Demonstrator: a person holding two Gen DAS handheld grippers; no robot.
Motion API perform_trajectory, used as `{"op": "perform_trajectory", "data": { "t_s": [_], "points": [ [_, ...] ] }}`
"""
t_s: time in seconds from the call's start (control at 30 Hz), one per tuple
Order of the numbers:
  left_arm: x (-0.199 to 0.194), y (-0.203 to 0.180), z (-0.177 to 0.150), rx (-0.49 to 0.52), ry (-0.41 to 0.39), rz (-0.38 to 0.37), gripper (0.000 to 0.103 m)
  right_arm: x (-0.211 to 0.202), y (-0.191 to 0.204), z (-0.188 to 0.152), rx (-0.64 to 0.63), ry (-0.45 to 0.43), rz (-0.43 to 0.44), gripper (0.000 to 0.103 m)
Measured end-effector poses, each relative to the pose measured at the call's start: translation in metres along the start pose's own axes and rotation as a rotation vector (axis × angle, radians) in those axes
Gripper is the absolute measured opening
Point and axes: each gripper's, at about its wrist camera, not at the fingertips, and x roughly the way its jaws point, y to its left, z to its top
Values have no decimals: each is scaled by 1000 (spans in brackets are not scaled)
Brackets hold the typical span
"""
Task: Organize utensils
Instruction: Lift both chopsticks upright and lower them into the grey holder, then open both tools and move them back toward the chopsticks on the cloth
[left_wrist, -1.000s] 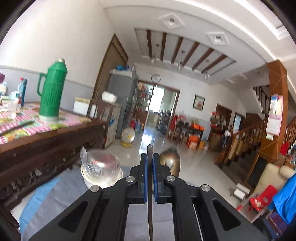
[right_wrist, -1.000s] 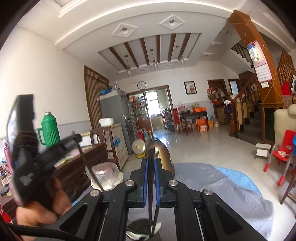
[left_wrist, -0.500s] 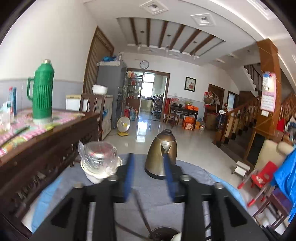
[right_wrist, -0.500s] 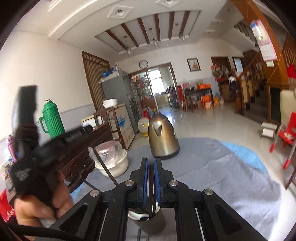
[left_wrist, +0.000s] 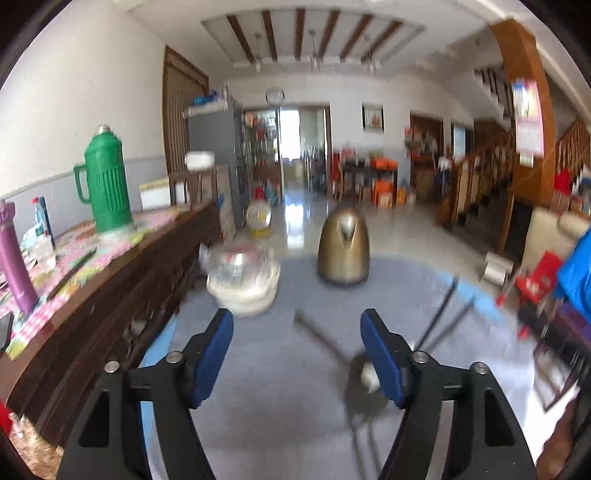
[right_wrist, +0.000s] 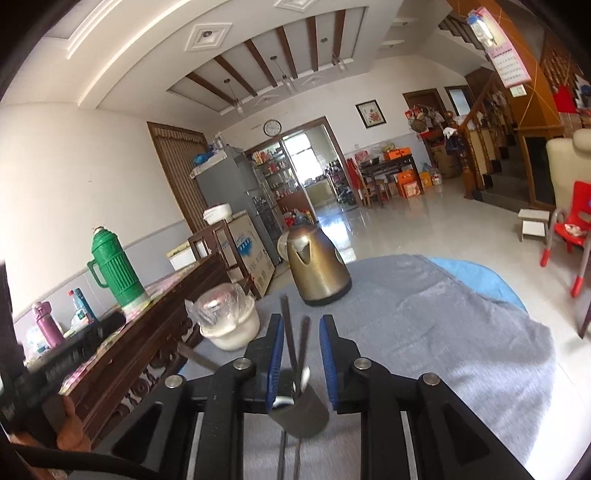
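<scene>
A dark grey utensil cup (right_wrist: 301, 413) stands on the grey cloth, right under my right gripper (right_wrist: 301, 354). Two dark chopsticks (right_wrist: 291, 343) stand in it with a white spoon (right_wrist: 304, 374). My right gripper is open, its blue pads (right_wrist: 275, 358) on either side of the chopsticks without touching. My left gripper (left_wrist: 297, 354) is wide open and empty, to the left of the cup (left_wrist: 364, 387). That view is blurred; a dark stick (left_wrist: 321, 338) leans out of the cup toward the left and two others (left_wrist: 443, 317) toward the right.
A bronze kettle (right_wrist: 317, 271) stands at the far side of the cloth-covered table (right_wrist: 461, 332). A white bowl covered in plastic wrap (right_wrist: 229, 319) sits at the left. A dark wooden sideboard (right_wrist: 155, 328) with a green thermos (right_wrist: 116, 269) lies beyond.
Both grippers have opened and let go of their chopsticks, which now stand in the cup. The left gripper has pulled back to the left; the right has tilted down over the cup.
</scene>
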Motion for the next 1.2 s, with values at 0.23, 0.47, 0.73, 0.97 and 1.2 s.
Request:
{"op": "perform_trajectory", "data": {
  "t_s": [0.23,0.47,0.73,0.97,1.2],
  "points": [
    [27,12,-80,6,293,33,73,5,-14,-35,-13,145,-14,22],
    [29,9,-111,28,369,65,73,22,-10,-81,-27,285,4,22],
    [34,14,-114,31,376,75,73,33,4,-112,-48,386,37,22],
    [40,20,-118,19,397,77,73,39,8,-116,-42,417,40,22],
    [54,24,-132,-28,476,31,73,51,9,-127,-41,474,39,22]
  ]
}}
